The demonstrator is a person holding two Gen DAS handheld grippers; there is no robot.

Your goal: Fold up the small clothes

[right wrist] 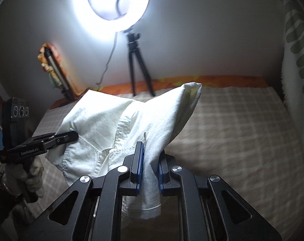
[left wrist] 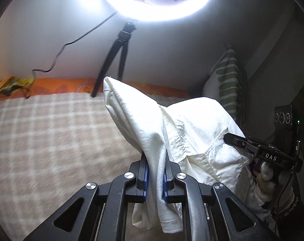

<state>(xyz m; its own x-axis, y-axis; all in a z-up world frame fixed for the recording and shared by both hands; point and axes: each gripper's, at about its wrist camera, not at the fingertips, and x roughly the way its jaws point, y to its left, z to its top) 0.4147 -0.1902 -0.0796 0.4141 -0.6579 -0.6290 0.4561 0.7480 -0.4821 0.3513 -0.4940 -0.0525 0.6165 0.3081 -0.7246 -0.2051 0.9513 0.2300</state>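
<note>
The left gripper (left wrist: 155, 160) is clenched on a bunched fold of the white garment (left wrist: 192, 132), with cloth passing between the blue pads and a hemmed end hanging loose below the jaws at the lower centre of the left wrist view. The right gripper (right wrist: 150, 156) is likewise clenched on a gathered fold of the same garment (right wrist: 103, 124), its hemmed tail drooping below the jaws at the lower centre of the right wrist view. Each gripper also appears in the other's view, at the frame edge, biting a seamed edge of the cloth.

The garment is suspended between the two grippers, raised above the checked bed cover (left wrist: 51, 130). It appears clear of the surface, though its lowest point is hidden.

Risk assessment:

- Uneven grasp. Both jaws hold bunched material rather than a flat edge. When the cloth is tensioned, layers could slip out and the garment would drop crumpled.
- Trapped tails. The loose ends below the jaws could fold under during lowering and spoil the crease.
- Misaligned fold. The cloth is twisted between the grips, so laying it down without first spreading it is likely to set wrinkles.
- Obstruction. The ring light (left wrist: 156, 2) on its tripod (left wrist: 111, 60) stands at the far edge of the bed; a wide forward sweep could strike it or snag its cable (left wrist: 71, 42).
</note>
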